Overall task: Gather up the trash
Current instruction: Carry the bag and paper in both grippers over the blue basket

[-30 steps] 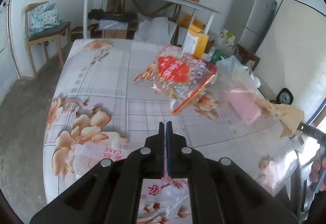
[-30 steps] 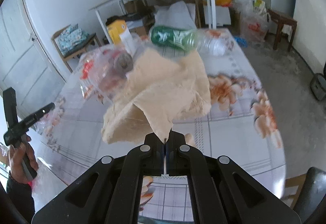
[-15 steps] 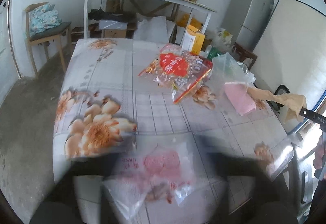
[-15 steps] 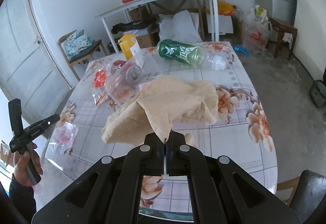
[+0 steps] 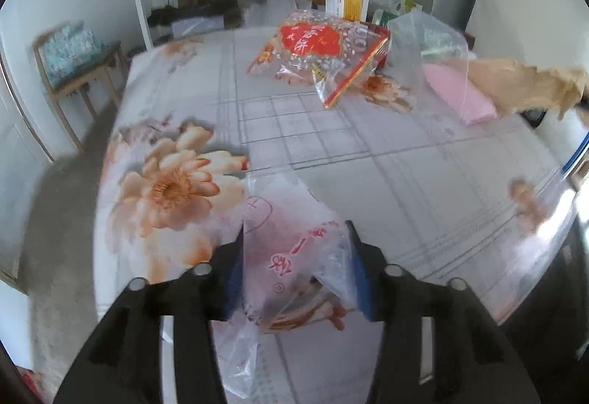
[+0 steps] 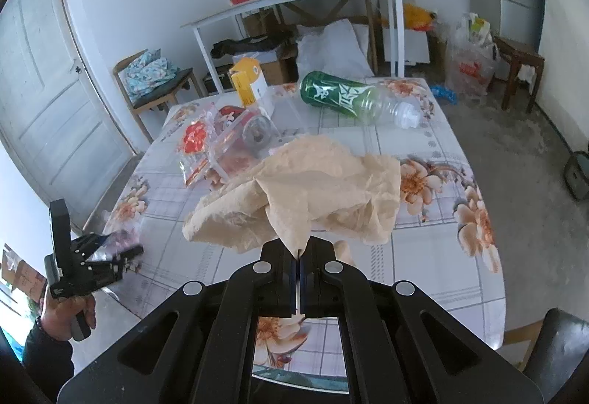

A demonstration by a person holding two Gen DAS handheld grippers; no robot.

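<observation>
The table (image 5: 386, 161) fills both views, its flowered cloth strewn with trash, and the step in hand is picking up the clear wrapper (image 5: 294, 245) near its edge, at about 6 o'clock in the left wrist view. The left gripper (image 5: 296, 257) straddles that wrapper with its jaws part spread; they have just been closing, the film sits between them, yet I cannot tell whether the pads bite it. The next move, I judge, is to finish closing on a bunched fold and lift, since flat film may slip out. The right gripper (image 6: 297, 257) is pressed together, pinching a corner of the tan bag (image 6: 305, 190), which hangs over the table's middle. Farther off lie a red snack bag (image 5: 320, 47) at 12 o'clock and a green bottle (image 6: 349, 98) at 1 o'clock in the right view. The wrapper's near end is hidden behind the left fingers, its print blurred; the tan bag is cut off at 3 o'clock in the left view.
</observation>
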